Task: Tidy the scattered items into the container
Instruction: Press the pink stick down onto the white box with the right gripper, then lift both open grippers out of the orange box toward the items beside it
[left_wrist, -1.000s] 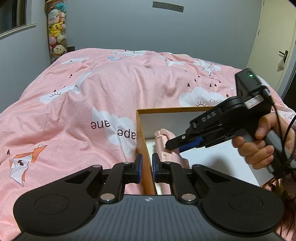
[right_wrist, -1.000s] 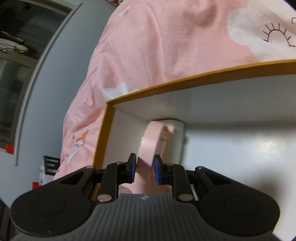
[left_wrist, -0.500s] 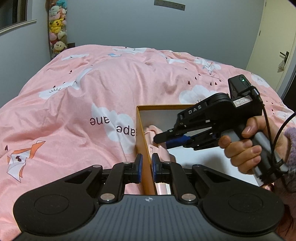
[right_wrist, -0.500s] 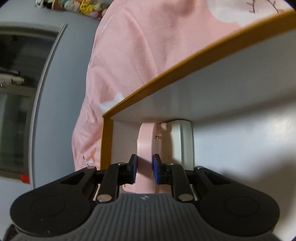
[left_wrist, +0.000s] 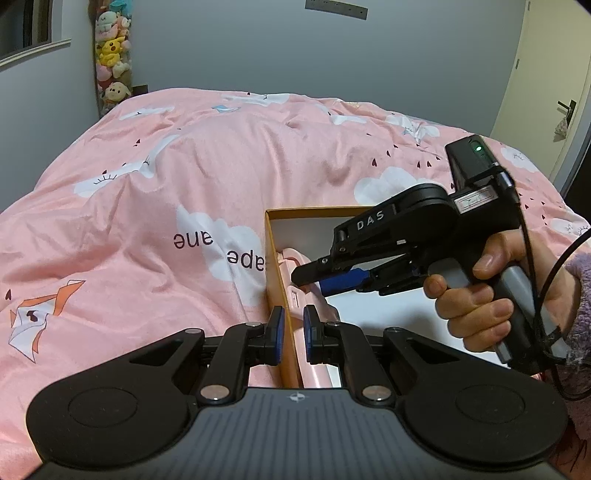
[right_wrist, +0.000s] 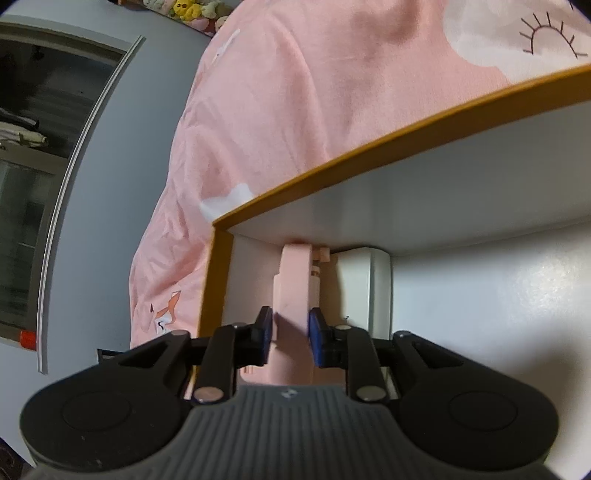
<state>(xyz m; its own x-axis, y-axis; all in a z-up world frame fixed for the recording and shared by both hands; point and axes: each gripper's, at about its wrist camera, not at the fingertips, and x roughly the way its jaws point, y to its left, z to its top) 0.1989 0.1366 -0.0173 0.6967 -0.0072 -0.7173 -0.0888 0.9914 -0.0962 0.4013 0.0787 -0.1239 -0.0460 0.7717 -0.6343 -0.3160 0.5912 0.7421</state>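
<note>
Right gripper (right_wrist: 290, 334) jaws opening — pink item (right_wrist: 293, 291) seemingly released since earlier.

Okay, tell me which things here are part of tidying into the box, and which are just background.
Part of the job:
- orange-rimmed cardboard box with white inside
- pink plastic handheld item lying inside the box
- right gripper, jaws opening around the pink item
- left gripper, shut on the box's wall

Just there:
- pink cloud-print duvet
- hanging stack of plush toys
- cream door

Both wrist cams angled down, close; share box (left_wrist: 314, 213) corner.
</note>
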